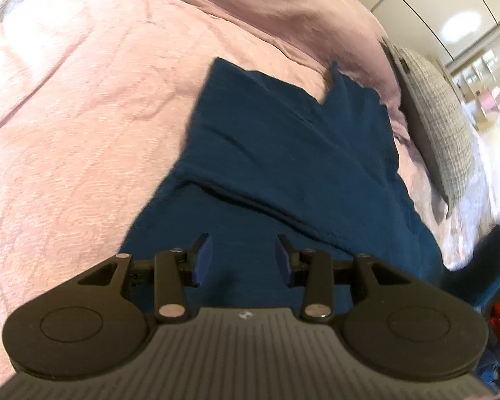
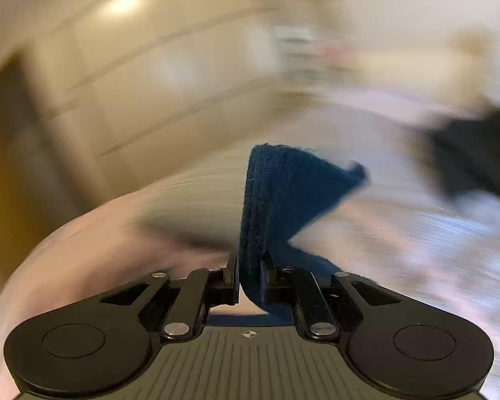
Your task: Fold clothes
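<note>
Blue cloth (image 2: 266, 206) pinched in right gripper (image 2: 250, 276) jaws, unseen from the left wrist.

Beneath my left fingers (image 1: 205, 260): matt dark-blue knit cloth (image 1: 283, 153) on a crinkled pink bedspread (image 1: 83, 116); fuzzy between my right fingers (image 2: 231, 276); gripper bodies matt black plastic.

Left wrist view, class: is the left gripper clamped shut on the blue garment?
No: the left gripper hangs with its jaws apart above the blue garment, and no cloth is pinched between its pads.
</note>
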A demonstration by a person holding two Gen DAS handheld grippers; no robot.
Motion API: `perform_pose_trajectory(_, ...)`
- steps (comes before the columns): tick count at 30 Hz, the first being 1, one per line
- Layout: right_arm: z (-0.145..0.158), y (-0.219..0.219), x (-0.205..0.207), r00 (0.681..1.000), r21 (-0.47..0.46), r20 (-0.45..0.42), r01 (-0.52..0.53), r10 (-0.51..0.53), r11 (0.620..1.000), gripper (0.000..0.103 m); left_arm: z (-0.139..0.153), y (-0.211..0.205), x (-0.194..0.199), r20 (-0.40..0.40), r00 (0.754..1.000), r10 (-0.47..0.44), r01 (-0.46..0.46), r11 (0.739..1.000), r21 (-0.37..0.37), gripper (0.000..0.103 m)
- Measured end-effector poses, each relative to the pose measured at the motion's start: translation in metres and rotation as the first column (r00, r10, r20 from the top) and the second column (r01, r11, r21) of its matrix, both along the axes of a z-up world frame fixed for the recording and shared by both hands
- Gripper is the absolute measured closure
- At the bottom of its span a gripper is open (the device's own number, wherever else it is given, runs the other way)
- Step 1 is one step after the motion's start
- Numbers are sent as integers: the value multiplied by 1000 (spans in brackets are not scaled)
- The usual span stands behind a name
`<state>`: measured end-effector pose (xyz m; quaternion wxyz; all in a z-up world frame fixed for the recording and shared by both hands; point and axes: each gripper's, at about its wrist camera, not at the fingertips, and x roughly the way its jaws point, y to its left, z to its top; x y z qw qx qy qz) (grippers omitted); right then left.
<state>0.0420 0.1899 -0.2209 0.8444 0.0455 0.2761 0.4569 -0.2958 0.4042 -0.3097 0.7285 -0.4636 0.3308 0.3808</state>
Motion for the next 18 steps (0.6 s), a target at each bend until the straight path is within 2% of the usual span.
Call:
perform_pose_trajectory(1, -4, 23, -27, 991, -35, 23, -131, 132, 991, 90, 0, 1, -3, 6, 1000, 10, -10, 1000, -3, 68)
perform_pose_trajectory(2, -11, 47, -54, 966, -98, 36, -250, 254, 963, 77, 0, 3, -7, 12, 1000, 20, -20, 1000, -6, 68)
perform_pose_trajectory(3, -24, 66, -79, 940, -203, 33, -327, 340, 923, 64, 0, 4, -10, 18, 999, 30, -30, 1000, -9, 68)
perform_pose_trajectory(4, -39, 74, -99, 921, -286, 33, -363, 388, 887, 41, 0, 6, -12, 23, 999, 37, -37, 999, -13, 66)
perform_pose_trajectory(6, -67, 84, -135, 884, -431, 19, -414, 467, 802, 39, -4, 7, -14, 30, 999, 42, -41, 999, -23, 65)
perform_pose_trajectory(8, -89, 74, -146, 876, -501, -10, -422, 483, 755, 39, -9, 7, -14, 35, 999, 37, -36, 999, -36, 65)
perform_pose_trajectory(9, -99, 67, -146, 878, -525, -33, -421, 477, 739, 39, -13, 8, -11, 35, 999, 33, -31, 999, -43, 64)
perform_pose_trajectory(11, -112, 50, -124, 907, -533, -111, -399, 406, 746, 39, -22, 9, -4, 37, 999, 28, -26, 998, -62, 64)
perform_pose_trajectory(14, -122, 23, -85, 949, -551, -233, -308, 211, 776, 39, -37, 15, 9, 67, 997, 36, -29, 995, -96, 63)
perform_pose_trajectory(16, -126, 5, -59, 954, -564, -291, -230, 70, 793, 39, -47, 20, 18, 87, 995, 55, -44, 991, -123, 62)
perform_pose_trajectory(18, -129, -15, -32, 937, -555, -345, -152, -59, 818, 39, -56, 25, 27, 120, 990, 77, -59, 988, -146, 59)
